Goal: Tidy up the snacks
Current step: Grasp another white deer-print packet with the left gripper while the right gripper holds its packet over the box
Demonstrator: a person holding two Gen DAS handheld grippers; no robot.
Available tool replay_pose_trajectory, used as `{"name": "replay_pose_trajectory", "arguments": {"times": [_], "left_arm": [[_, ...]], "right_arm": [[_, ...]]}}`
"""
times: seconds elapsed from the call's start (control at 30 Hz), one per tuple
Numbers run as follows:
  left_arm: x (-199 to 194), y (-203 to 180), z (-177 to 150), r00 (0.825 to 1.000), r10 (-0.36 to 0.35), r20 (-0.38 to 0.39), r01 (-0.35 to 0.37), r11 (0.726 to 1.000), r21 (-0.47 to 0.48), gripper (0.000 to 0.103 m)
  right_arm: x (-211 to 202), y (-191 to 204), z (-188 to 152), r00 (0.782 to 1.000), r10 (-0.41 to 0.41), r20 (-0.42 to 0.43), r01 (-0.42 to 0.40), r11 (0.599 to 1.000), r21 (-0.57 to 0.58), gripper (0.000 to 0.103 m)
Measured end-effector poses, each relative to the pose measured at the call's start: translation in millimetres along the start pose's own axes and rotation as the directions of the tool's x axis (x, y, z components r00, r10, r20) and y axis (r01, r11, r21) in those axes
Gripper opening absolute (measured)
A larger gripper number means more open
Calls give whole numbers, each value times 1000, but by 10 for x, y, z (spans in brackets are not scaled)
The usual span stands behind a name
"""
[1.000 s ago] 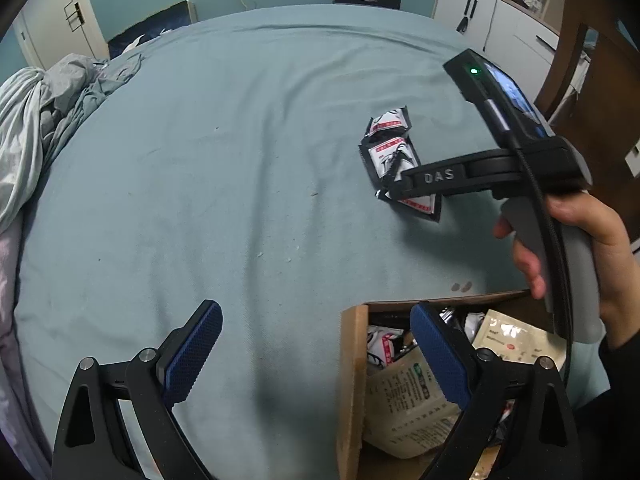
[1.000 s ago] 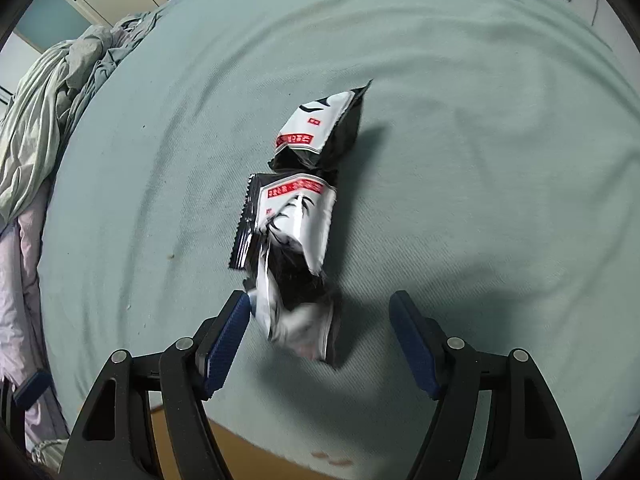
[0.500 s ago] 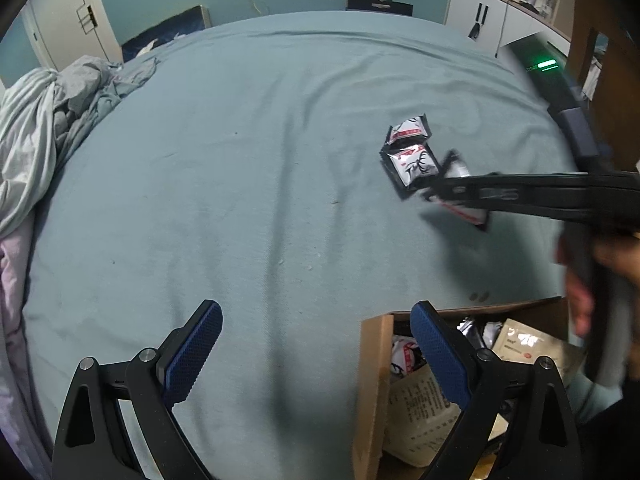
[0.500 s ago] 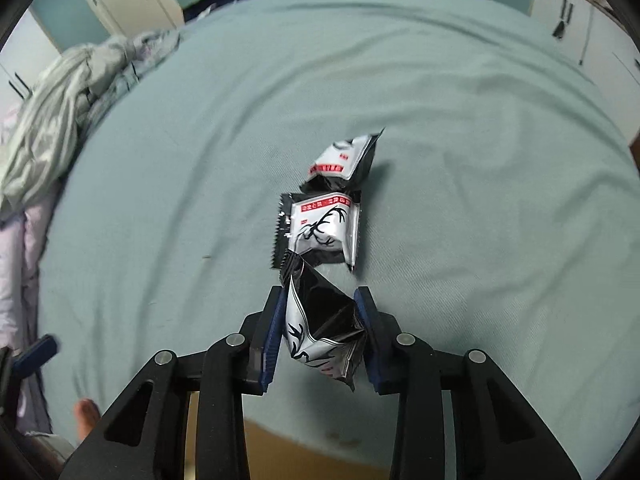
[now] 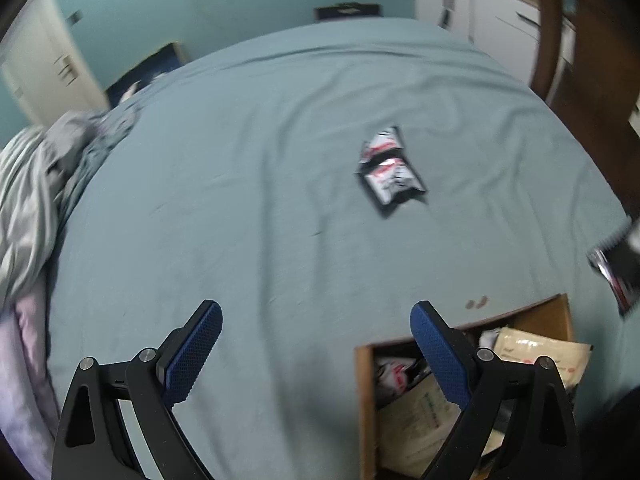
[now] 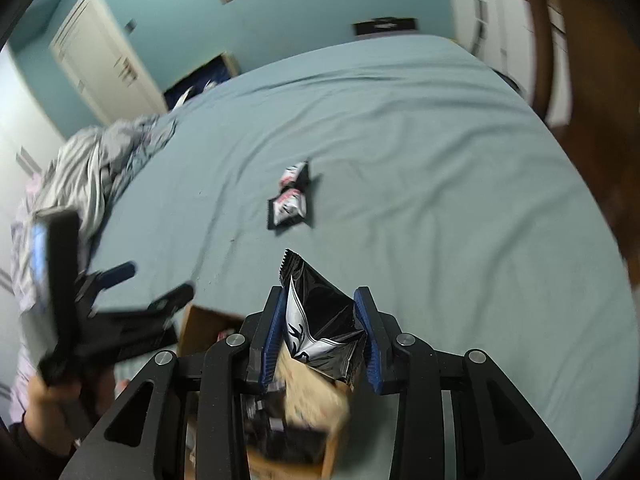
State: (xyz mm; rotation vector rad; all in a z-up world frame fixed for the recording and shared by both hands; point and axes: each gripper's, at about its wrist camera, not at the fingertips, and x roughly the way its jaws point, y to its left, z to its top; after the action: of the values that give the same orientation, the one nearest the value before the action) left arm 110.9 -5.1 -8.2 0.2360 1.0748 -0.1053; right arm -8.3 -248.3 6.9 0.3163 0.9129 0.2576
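Observation:
My right gripper (image 6: pixel 322 322) is shut on a black-and-white snack packet (image 6: pixel 320 320) and holds it above the open cardboard box (image 6: pixel 200 326). The held packet also shows blurred at the right edge of the left wrist view (image 5: pixel 618 268). Two more black-and-white packets (image 5: pixel 390 174) lie touching on the teal bedsheet; they also show in the right wrist view (image 6: pixel 291 200). My left gripper (image 5: pixel 316 350) is open and empty, low over the sheet, its right finger over the box (image 5: pixel 366 400), which holds several packets.
Crumpled grey bedding (image 5: pixel 36 184) lies at the bed's left side. A wooden chair (image 5: pixel 580 60) and white cabinets (image 5: pixel 480 12) stand beyond the bed's right edge. A white door (image 6: pixel 104 64) is at the far left.
My right gripper closed on the nearest packet, lifted it off the sheet and drew it back over the box. The left gripper stayed open and shifted slightly.

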Motion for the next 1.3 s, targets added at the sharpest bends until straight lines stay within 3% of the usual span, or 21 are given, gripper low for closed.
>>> {"name": "replay_pose_trajectory", "arguments": {"times": [0.1, 0.23, 0.43, 0.63, 0.7, 0.73, 0.77, 0.8, 0.87, 0.97, 1.07, 1.23, 1.3], "left_arm": [[181, -147, 214, 998, -45, -49, 46, 999, 20, 98], [572, -306, 649, 983, -130, -131, 124, 991, -56, 98], [1239, -496, 1097, 956, -171, -238, 138, 979, -149, 98], [1702, -671, 1274, 925, -190, -328, 140, 975, -171, 98], [1775, -715, 1288, 922, -177, -343, 128, 978, -162, 98], [1776, -729, 1291, 927, -167, -337, 120, 980, -158, 97], [1766, -737, 1290, 930, -163, -330, 116, 981, -158, 88], [1723, -727, 1284, 935, -161, -316, 115, 980, -161, 72], [1634, -702, 1259, 939, -169, -300, 123, 978, -166, 52], [1488, -599, 1112, 921, -223, -318, 162, 965, -206, 38], [1217, -531, 918, 935, -183, -303, 133, 975, -179, 35], [559, -293, 569, 951, -223, -214, 184, 965, -186, 34], [326, -205, 408, 949, -247, -195, 212, 960, -183, 35]], "right_arm": [[-181, -220, -266, 999, 40, 10, -41, 992, 121, 33], [-281, -391, -417, 996, 80, 29, -84, 974, 208, 33], [-157, -420, -323, 987, 149, 55, -158, 966, 207, 33], [81, -538, -243, 983, 181, 13, -178, 955, 238, 33], [109, -584, -211, 983, 183, 11, -180, 951, 251, 33], [127, -602, -197, 983, 182, 9, -178, 950, 255, 33], [142, -605, -174, 984, 179, 7, -175, 951, 257, 33], [154, -594, -147, 984, 175, 4, -170, 951, 258, 33], [150, -571, -144, 985, 170, 5, -166, 952, 257, 33], [99, -532, -172, 985, 172, 25, -172, 952, 253, 33], [71, -456, -201, 986, 161, 36, -165, 960, 228, 33], [46, -373, -244, 992, 124, 27, -127, 973, 194, 33], [57, -353, -231, 993, 114, 17, -116, 974, 196, 33]]}}
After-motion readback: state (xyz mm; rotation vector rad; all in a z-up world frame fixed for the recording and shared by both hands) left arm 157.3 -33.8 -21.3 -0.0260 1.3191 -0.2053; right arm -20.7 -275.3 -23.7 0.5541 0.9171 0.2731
